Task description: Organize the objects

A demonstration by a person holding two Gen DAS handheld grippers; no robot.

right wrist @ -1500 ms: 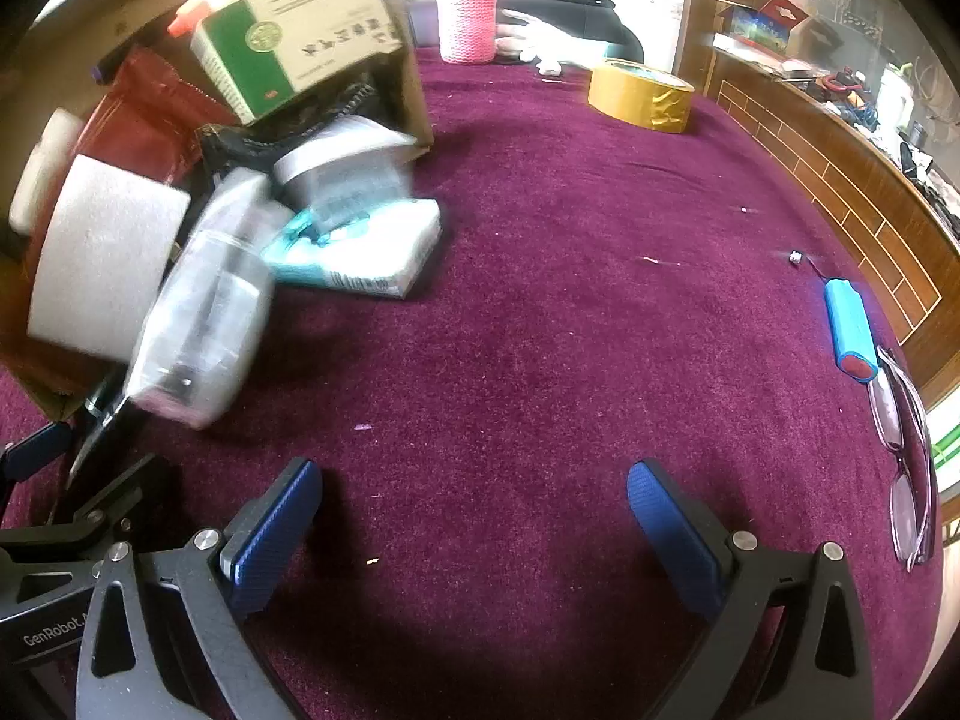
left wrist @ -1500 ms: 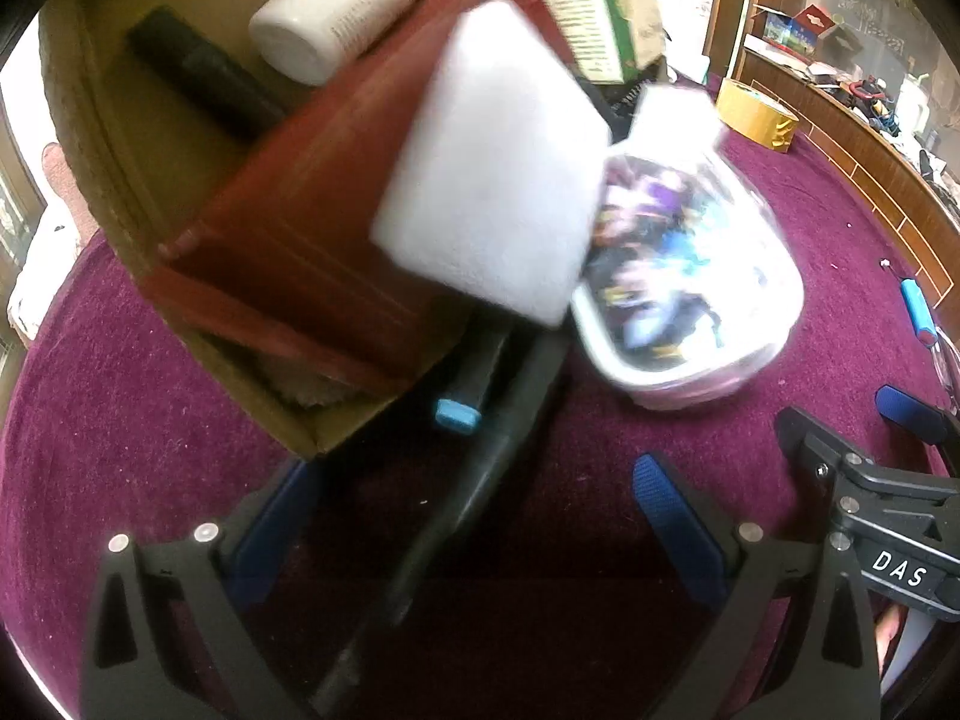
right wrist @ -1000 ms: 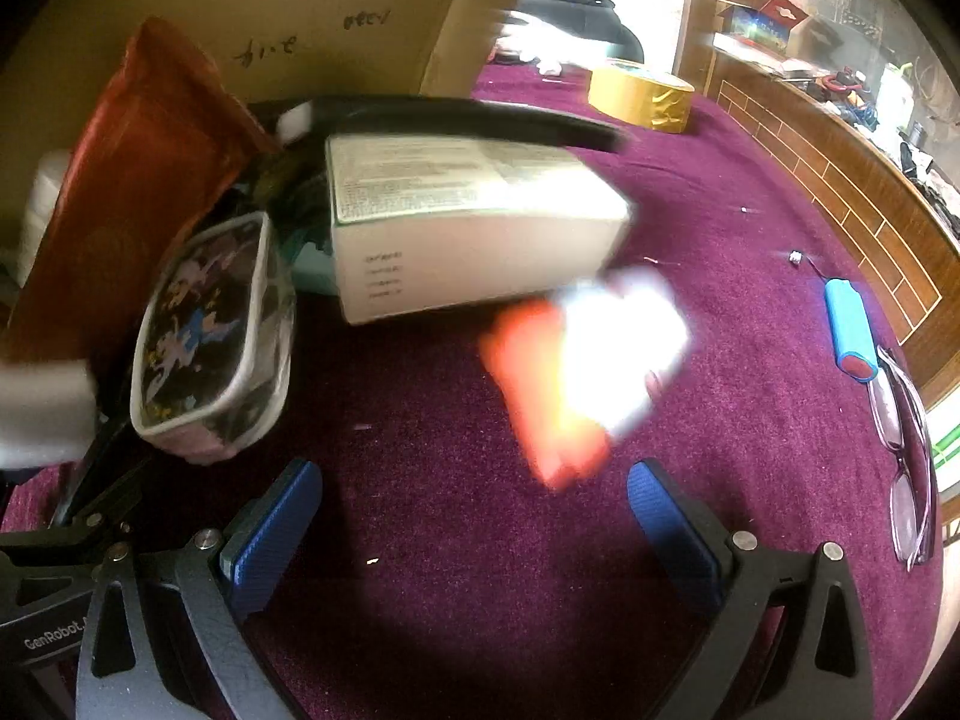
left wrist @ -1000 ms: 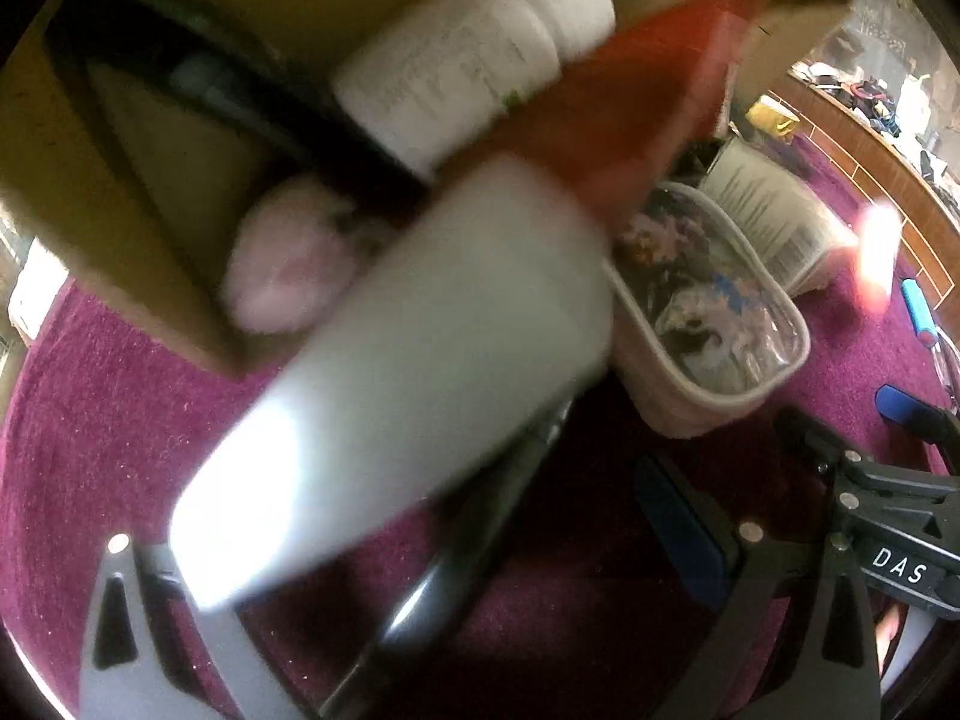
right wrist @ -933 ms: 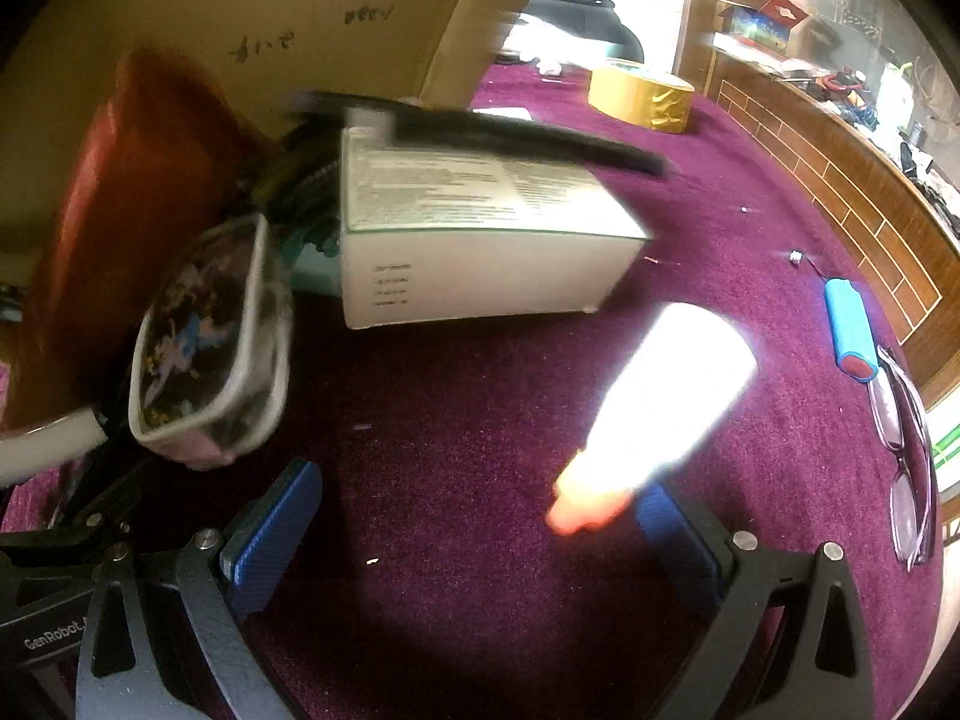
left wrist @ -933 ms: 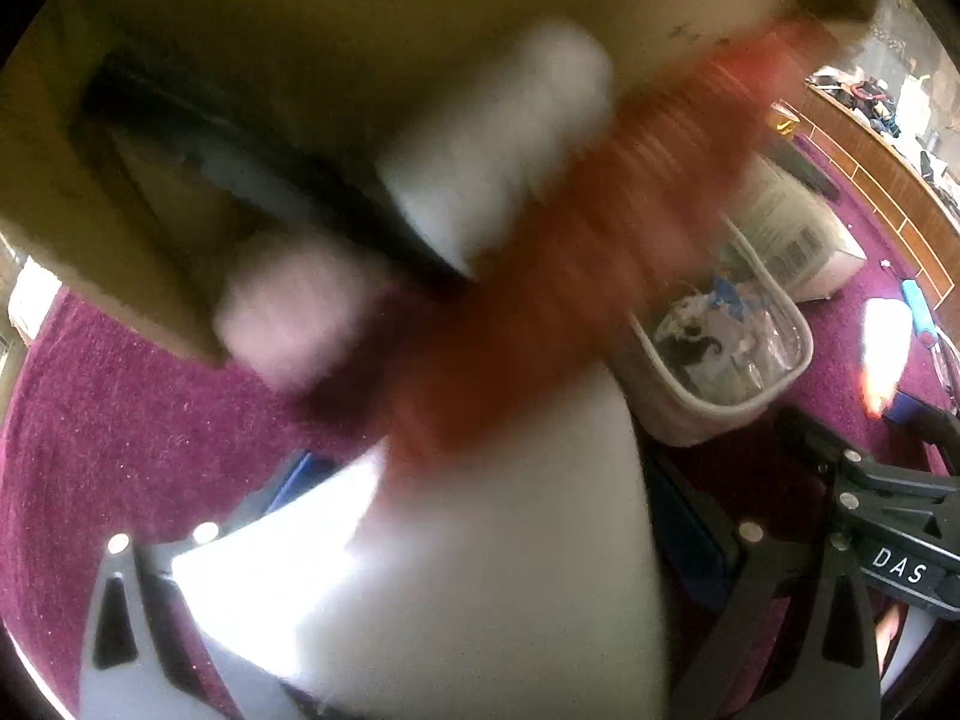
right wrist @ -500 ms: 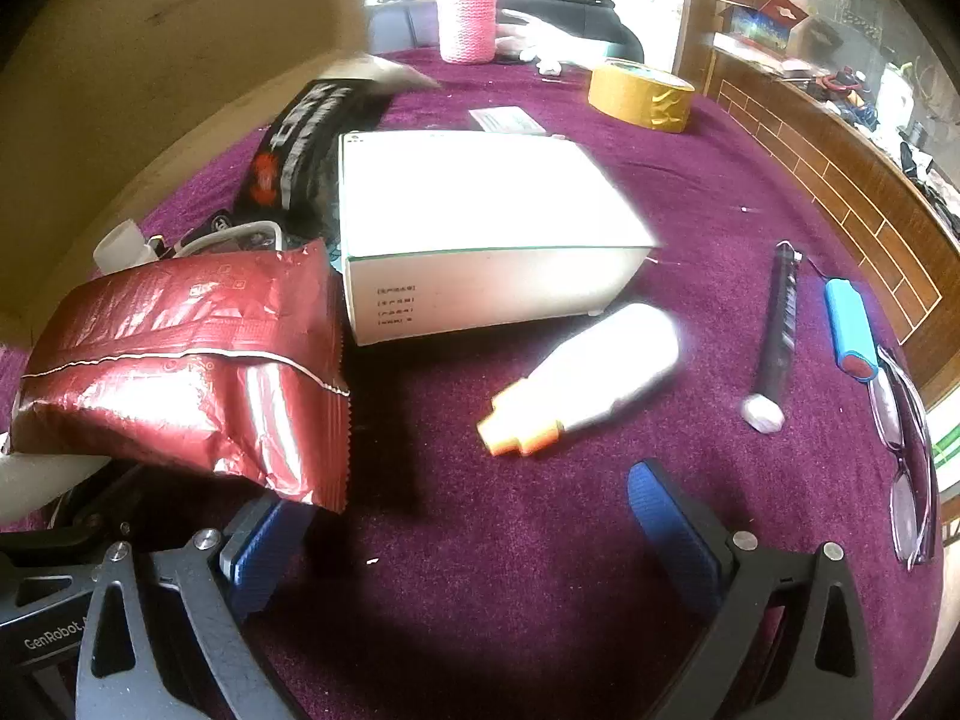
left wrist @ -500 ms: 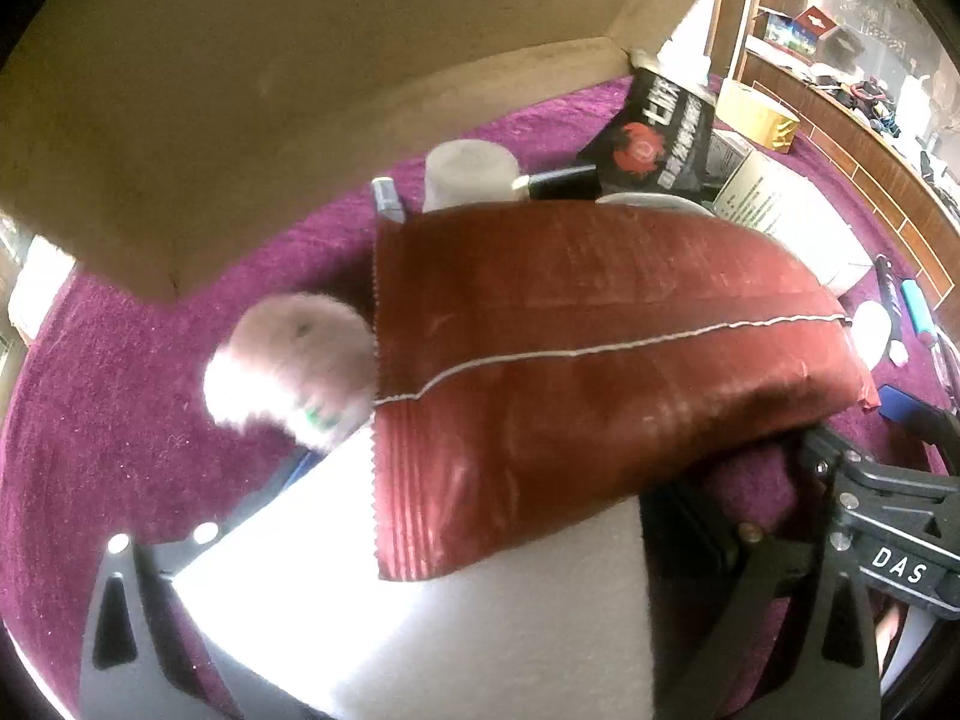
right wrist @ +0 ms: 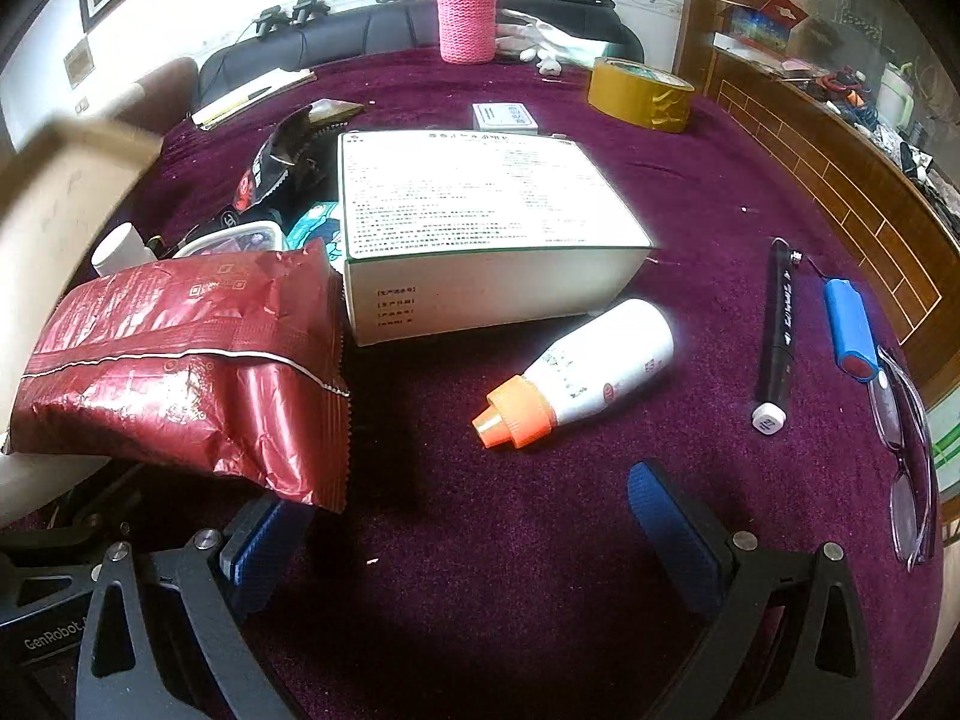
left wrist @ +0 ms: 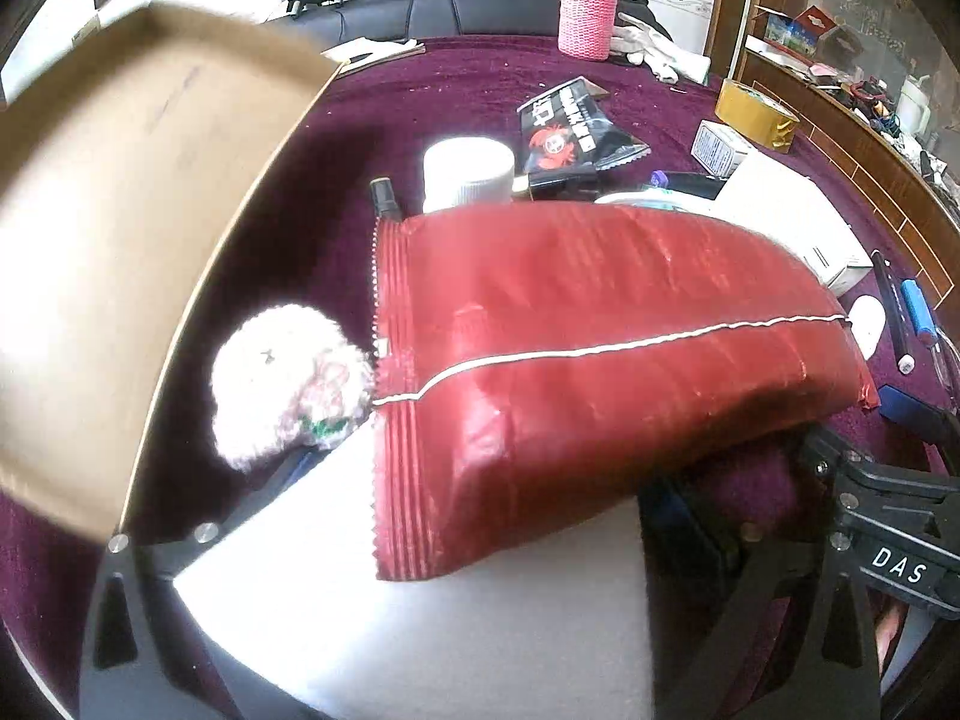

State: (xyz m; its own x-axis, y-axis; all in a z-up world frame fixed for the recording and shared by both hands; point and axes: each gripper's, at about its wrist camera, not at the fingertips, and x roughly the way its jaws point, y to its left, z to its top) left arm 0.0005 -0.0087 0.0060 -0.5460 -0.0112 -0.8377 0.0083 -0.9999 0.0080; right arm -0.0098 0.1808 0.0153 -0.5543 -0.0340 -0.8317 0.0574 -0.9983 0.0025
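Observation:
Spilled items lie on the purple cloth. A red snack bag (left wrist: 600, 360) rests on a white foam block (left wrist: 450, 618) that covers my left gripper (left wrist: 480, 492), whose jaws stand wide apart. A pink plush ball (left wrist: 282, 378) sits to the bag's left. In the right wrist view the red bag (right wrist: 180, 360) overlaps my left finger. A white carton (right wrist: 480, 228), an orange-capped bottle (right wrist: 582, 378) and a black marker (right wrist: 777, 324) lie ahead of my right gripper (right wrist: 462, 504), which is open and holds nothing.
A cardboard box (left wrist: 120, 240) hangs blurred at the left. A white-capped bottle (left wrist: 468, 174) and a black snack pack (left wrist: 570, 132) lie behind the bag. A blue cylinder (right wrist: 849, 330) and glasses (right wrist: 906, 450) are near the right edge; tape roll (right wrist: 639, 93) and pink flask (right wrist: 467, 12) stand far back.
The cardboard box tipped over and rose away to the left. Its contents fell out and settled on the cloth, with foam and red bag landing on my left gripper.

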